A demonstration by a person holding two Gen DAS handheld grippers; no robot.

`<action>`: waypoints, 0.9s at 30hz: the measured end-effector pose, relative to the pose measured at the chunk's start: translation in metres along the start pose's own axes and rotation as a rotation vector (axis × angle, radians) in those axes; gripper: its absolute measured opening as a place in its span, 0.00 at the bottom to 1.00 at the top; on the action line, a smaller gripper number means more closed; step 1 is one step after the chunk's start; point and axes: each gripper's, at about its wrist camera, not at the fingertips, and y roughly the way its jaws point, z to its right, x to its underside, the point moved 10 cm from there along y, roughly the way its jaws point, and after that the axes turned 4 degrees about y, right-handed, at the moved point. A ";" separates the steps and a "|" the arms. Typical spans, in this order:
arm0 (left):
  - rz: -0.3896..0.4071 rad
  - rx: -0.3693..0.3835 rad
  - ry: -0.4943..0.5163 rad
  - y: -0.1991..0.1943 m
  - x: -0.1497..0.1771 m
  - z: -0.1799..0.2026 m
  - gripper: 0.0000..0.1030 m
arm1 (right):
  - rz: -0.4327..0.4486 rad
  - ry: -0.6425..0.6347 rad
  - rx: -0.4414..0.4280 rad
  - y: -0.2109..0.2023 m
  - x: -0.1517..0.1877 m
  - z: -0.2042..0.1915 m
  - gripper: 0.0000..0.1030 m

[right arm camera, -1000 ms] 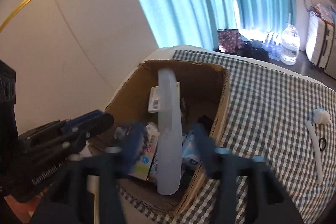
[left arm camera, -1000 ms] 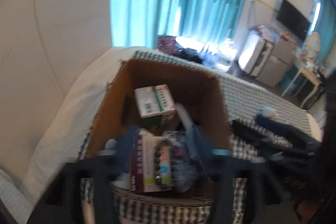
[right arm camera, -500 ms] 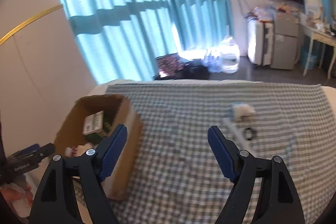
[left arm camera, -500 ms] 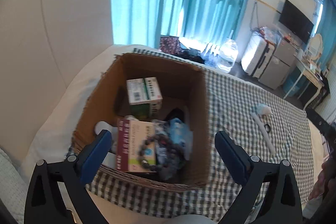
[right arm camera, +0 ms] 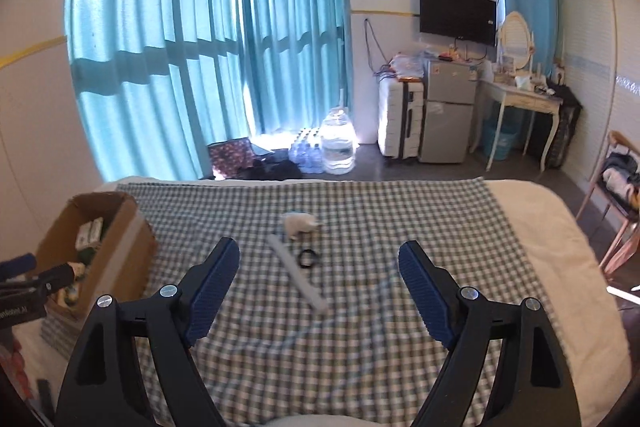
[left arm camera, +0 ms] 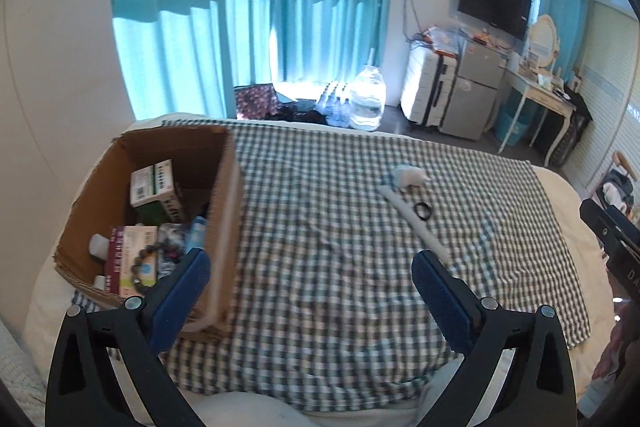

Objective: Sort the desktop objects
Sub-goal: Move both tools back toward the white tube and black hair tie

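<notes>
A cardboard box (left arm camera: 228, 211) at the left of the checked cloth (left arm camera: 320, 227) holds medicine boxes (left arm camera: 154, 183), a bead bracelet (left arm camera: 140, 259) and other items; it also shows in the right wrist view (right arm camera: 120, 259). On the cloth lie a white strip (right arm camera: 298, 275), a black ring (right arm camera: 307, 259) and a small white object (right arm camera: 298, 223); the strip (left arm camera: 414, 223) and the ring (left arm camera: 423, 211) also show in the left wrist view. My left gripper (left arm camera: 310, 279) is open and empty beside the box. My right gripper (right arm camera: 318, 267) is open and empty, above the cloth short of the strip.
The cloth covers a white bed (right arm camera: 560, 247). Beyond it are teal curtains (right arm camera: 208, 47), a water jug (right arm camera: 338, 147), a suitcase (right arm camera: 400, 123), a small fridge (right arm camera: 448, 111) and a dressing table (right arm camera: 520, 99). A chair (right arm camera: 616, 187) stands at the right.
Both grippers have drawn back from the box and swung right toward the middle of the cloth. The white strip the right gripper held over the box is no longer in it.
</notes>
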 end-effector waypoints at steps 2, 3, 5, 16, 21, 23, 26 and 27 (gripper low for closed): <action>0.000 0.008 0.016 0.003 -0.001 0.021 1.00 | 0.008 0.008 0.019 -0.006 0.003 0.020 0.80; -0.008 0.010 0.018 0.006 -0.001 0.029 1.00 | 0.011 0.018 0.018 -0.008 0.005 0.029 0.80; -0.021 0.025 0.008 0.012 -0.003 0.048 1.00 | 0.008 0.050 0.016 -0.009 0.009 0.046 0.80; -0.102 0.073 0.088 0.063 0.006 0.124 1.00 | -0.036 0.231 0.041 0.026 0.038 0.130 0.80; -0.144 0.080 0.088 0.098 0.014 0.146 1.00 | -0.094 0.256 0.040 0.057 0.064 0.139 0.80; -0.167 0.088 0.076 0.117 0.017 0.158 1.00 | -0.107 0.260 0.035 0.069 0.073 0.140 0.80; -0.197 0.079 0.062 0.147 0.022 0.173 1.00 | -0.132 0.257 0.022 0.087 0.082 0.138 0.80; -0.207 0.085 0.051 0.158 0.025 0.179 1.00 | -0.143 0.257 0.016 0.093 0.085 0.138 0.80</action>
